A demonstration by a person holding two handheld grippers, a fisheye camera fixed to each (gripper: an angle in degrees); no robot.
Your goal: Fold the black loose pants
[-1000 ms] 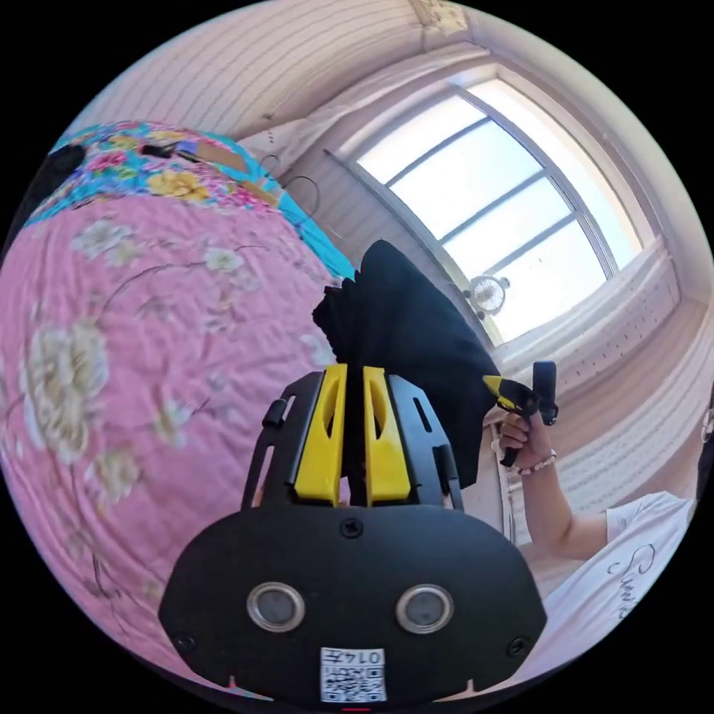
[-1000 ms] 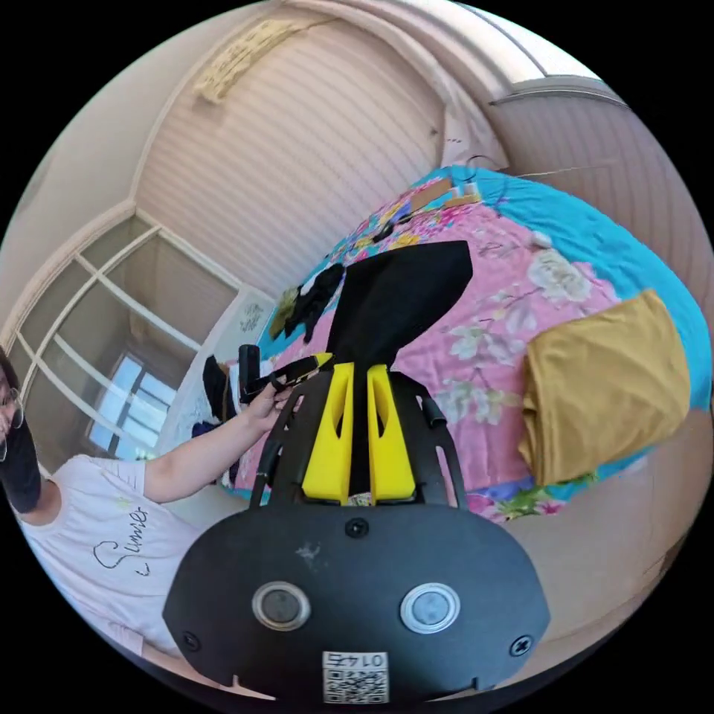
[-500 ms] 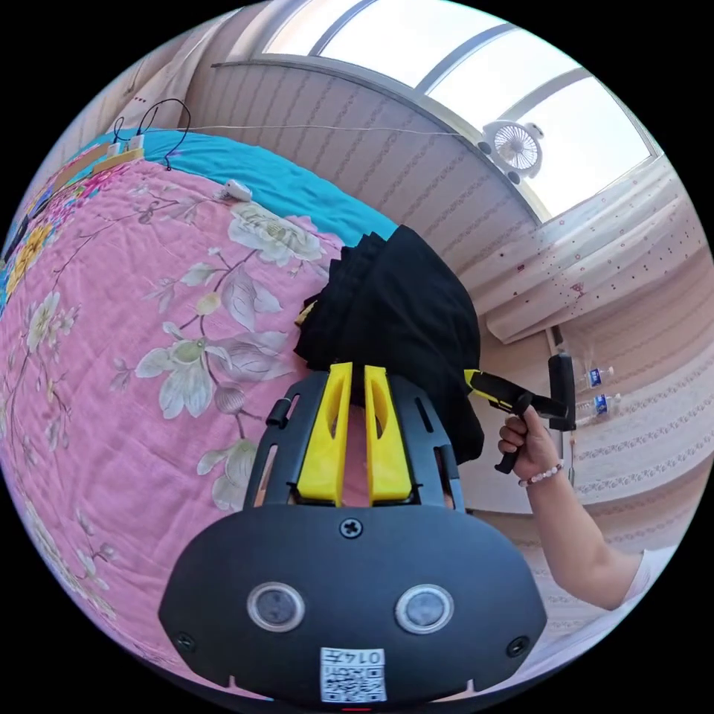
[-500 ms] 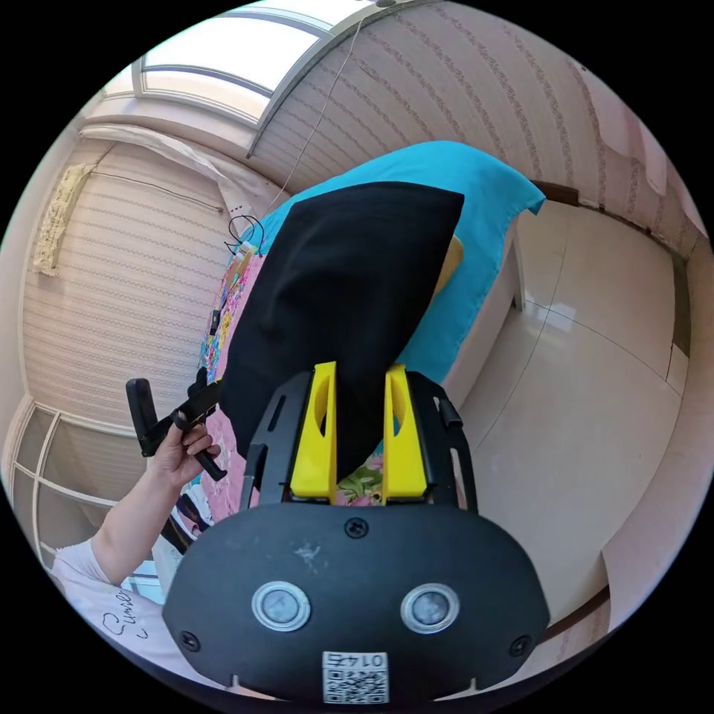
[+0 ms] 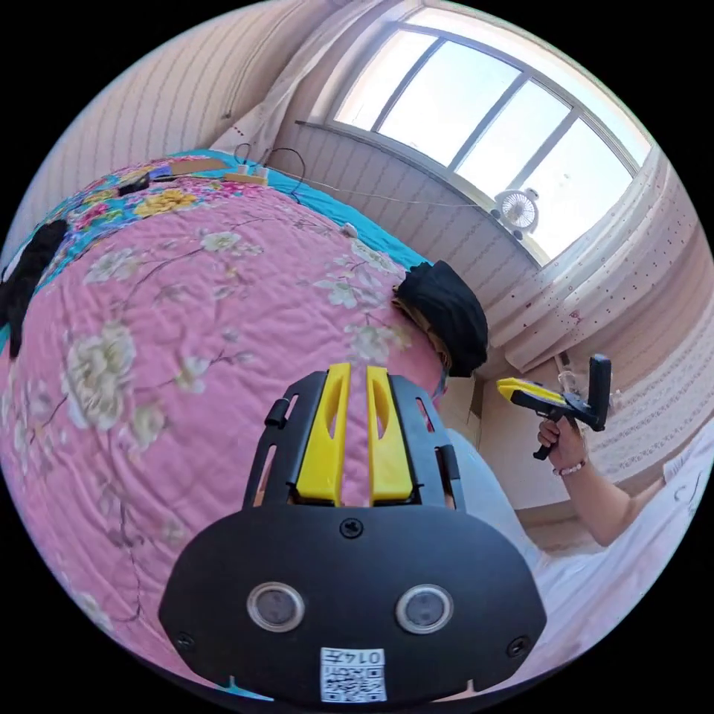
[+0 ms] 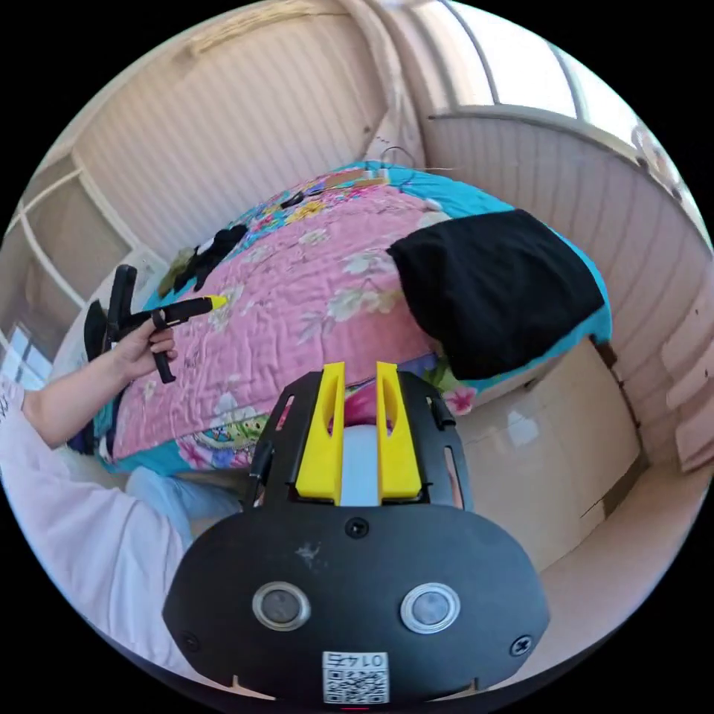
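Left claw (image 5: 350,372) up in the air above the bed, its yellow jaws nearly together with only a thin slit between them and nothing pinched in there. Over in the right gripper view, the right claw (image 6: 361,368) hangs off the side of the bed, jaws a small way apart, empty too, with pale blue fabric showing through the gap. And there are the black loose pants (image 6: 497,286), folded into a flat dark bundle, lying on the corner of the bed where the pink floral quilt (image 6: 297,312) meets the turquoise sheet (image 6: 587,256), one edge drooping over the side. In the left gripper view the same pants (image 5: 445,311) sit at the far edge of the quilt, below the window (image 5: 476,126) and near a little white fan (image 5: 515,210). A hand (image 5: 565,442) wearing a bead bracelet grips the right claw's handle, well clear of the pants. More dark clothing (image 6: 212,253) lies at the far end of the bed.
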